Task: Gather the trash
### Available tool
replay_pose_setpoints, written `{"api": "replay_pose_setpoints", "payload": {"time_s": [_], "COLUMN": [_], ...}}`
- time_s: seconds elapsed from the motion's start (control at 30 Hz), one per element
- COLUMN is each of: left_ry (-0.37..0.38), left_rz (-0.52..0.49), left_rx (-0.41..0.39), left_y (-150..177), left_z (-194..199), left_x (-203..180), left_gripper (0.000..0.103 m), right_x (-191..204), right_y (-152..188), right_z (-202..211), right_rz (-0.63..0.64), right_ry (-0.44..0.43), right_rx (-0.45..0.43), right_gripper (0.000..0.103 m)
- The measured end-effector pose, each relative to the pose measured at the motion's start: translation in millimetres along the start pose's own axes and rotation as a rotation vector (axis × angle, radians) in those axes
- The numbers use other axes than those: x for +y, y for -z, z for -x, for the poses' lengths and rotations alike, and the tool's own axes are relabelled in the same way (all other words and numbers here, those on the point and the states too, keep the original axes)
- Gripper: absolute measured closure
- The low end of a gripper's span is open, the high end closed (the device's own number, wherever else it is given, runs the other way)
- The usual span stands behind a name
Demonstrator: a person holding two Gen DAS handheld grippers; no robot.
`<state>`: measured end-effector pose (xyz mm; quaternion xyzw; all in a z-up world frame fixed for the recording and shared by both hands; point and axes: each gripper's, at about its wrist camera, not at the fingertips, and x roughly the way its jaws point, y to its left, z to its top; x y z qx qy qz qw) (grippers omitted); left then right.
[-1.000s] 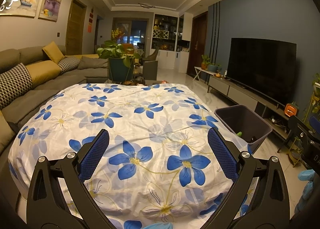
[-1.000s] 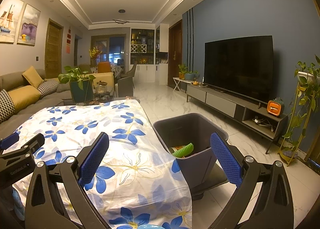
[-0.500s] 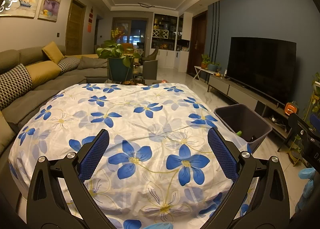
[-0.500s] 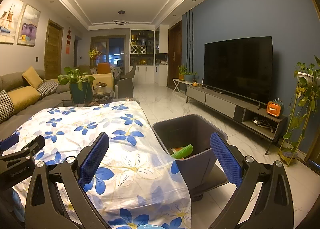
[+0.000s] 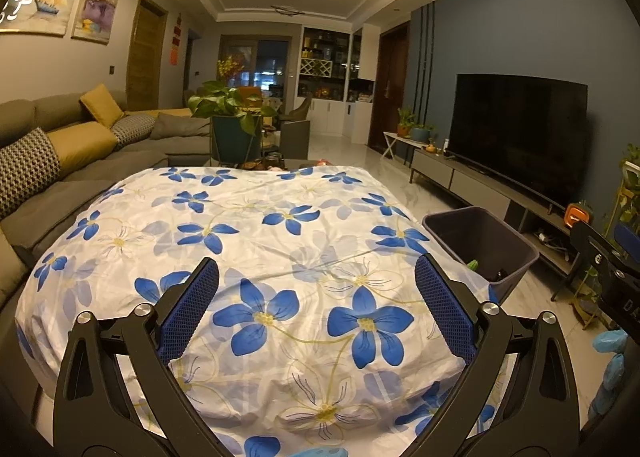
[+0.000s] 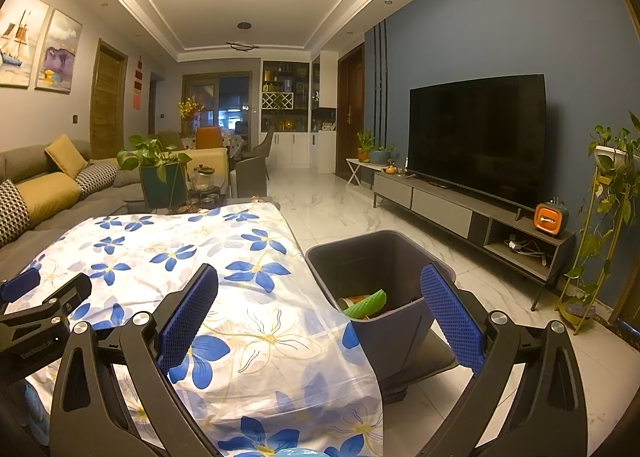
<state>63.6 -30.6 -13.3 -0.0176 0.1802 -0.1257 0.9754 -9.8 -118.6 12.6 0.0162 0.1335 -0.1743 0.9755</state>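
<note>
The left gripper point(image 5: 316, 289) hovers over the flowered tablecloth point(image 5: 256, 241) with its jaws spread wide and nothing between them; the right gripper point(image 6: 320, 297) is likewise released and empty, aimed toward the dark trash bin point(image 6: 384, 333). The bin stands on the tiled floor just beside the table's right edge, probably so that rubbish can be dropped straight over the side. A green piece of trash point(image 6: 366, 303) and what looks like a can already lie inside it. No loose trash shows on the cloth, so the collecting appears done or nearly so. Open floor runs between the bin and the TV cabinet point(image 6: 460, 209), leaving the right side free; the sofa point(image 5: 80, 177) closes in the left.
</note>
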Motion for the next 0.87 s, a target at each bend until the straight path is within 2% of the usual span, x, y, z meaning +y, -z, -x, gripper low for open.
{"api": "replay_pose_setpoints", "payload": {"time_s": [0.1,0.37,0.7,0.87], "left_ry": [-0.003,-0.007,-0.038,-0.055], "left_rz": [-0.024,-0.036,-0.034,-0.008], "left_rx": [0.001,-0.003,-0.008,-0.013], "left_y": [0.8,-2.2,-4.5,-6.5], "left_z": [1.0,3.9,5.7,5.7], "left_x": [-4.2,-7.6,-6.1,0.9], "left_gripper": [0.022,0.023,0.006,0.006], "right_x": [0.4,0.0,0.7,1.6], "right_y": [1.1,-2.0,-3.0,-2.7], "right_z": [0.5,-1.7,-1.4,-1.9], "right_rz": [0.0,-0.005,-0.01,-0.02], "right_ry": [0.001,0.001,-0.001,-0.003], "right_rx": [-0.001,-0.006,-0.011,-0.012], "right_gripper": [0.006,0.006,0.006,0.006]}}
